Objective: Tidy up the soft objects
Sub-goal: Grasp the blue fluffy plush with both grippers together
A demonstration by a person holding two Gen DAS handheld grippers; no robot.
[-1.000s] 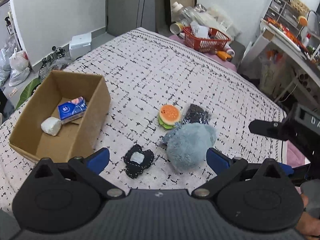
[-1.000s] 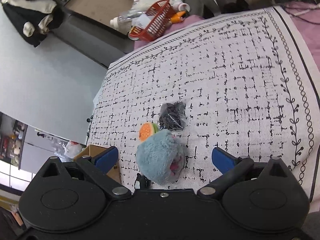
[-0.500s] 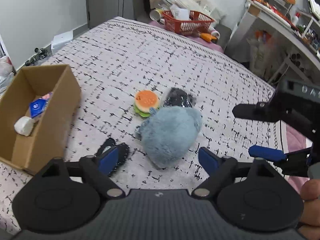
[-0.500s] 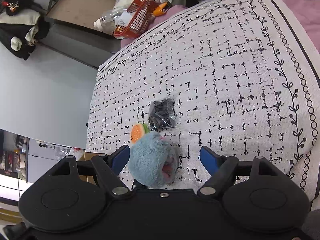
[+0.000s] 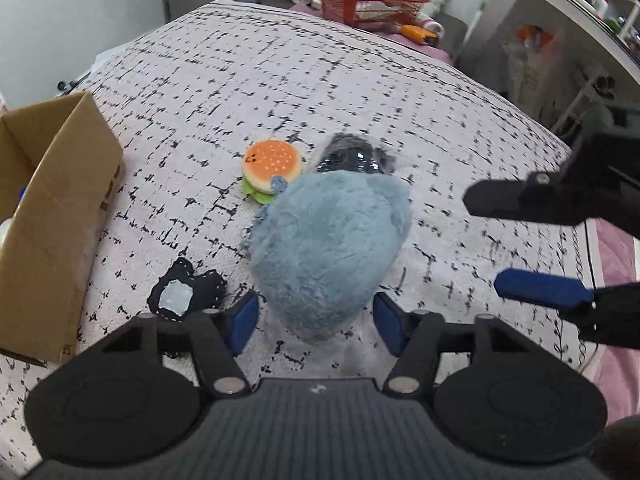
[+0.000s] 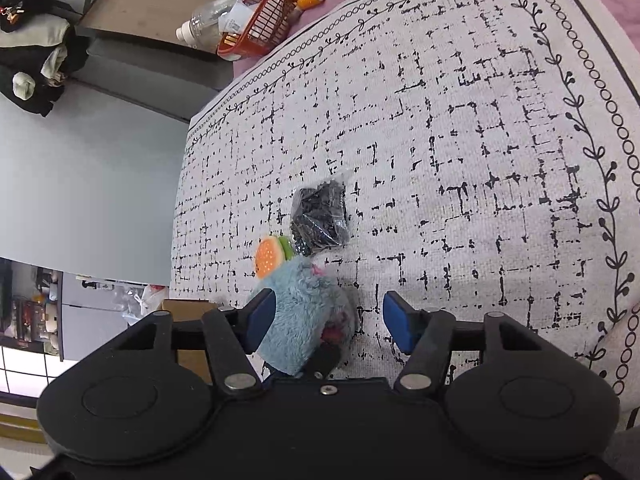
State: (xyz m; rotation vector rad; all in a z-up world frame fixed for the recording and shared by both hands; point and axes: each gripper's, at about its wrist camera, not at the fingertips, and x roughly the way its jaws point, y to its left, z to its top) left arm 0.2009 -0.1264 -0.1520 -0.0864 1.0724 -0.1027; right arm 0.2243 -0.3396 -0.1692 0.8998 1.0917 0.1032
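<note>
A blue furry plush (image 5: pixel 328 248) lies on the patterned bedspread (image 5: pixel 280 80). My left gripper (image 5: pixel 316 322) hangs just over its near end. Its jaws are closing, the plush's tip sits between the blue pads, and a small gap shows on each side. My right gripper (image 5: pixel 484 240) stands to the right of the plush and apart from it, its jaws closing too. In the right wrist view the plush (image 6: pixel 300 320) shows against the left pad of that gripper (image 6: pixel 328 322), with bare cloth before the right pad. A burger plush (image 5: pixel 272 164) and a black bag (image 5: pixel 348 156) touch the blue plush's far side.
A flat black piece with a pale patch (image 5: pixel 184 294) lies just left of my left gripper. An open cardboard box (image 5: pixel 60 216) stands at the left on the bed. A red basket (image 5: pixel 368 0) and clutter sit beyond the bed's far edge. A desk stands at the right.
Both grippers have sunk toward the blue plush and their jaws have narrowed. My left gripper has shifted right, from over the black piece to the plush. The box has slid toward the view's left edge.
</note>
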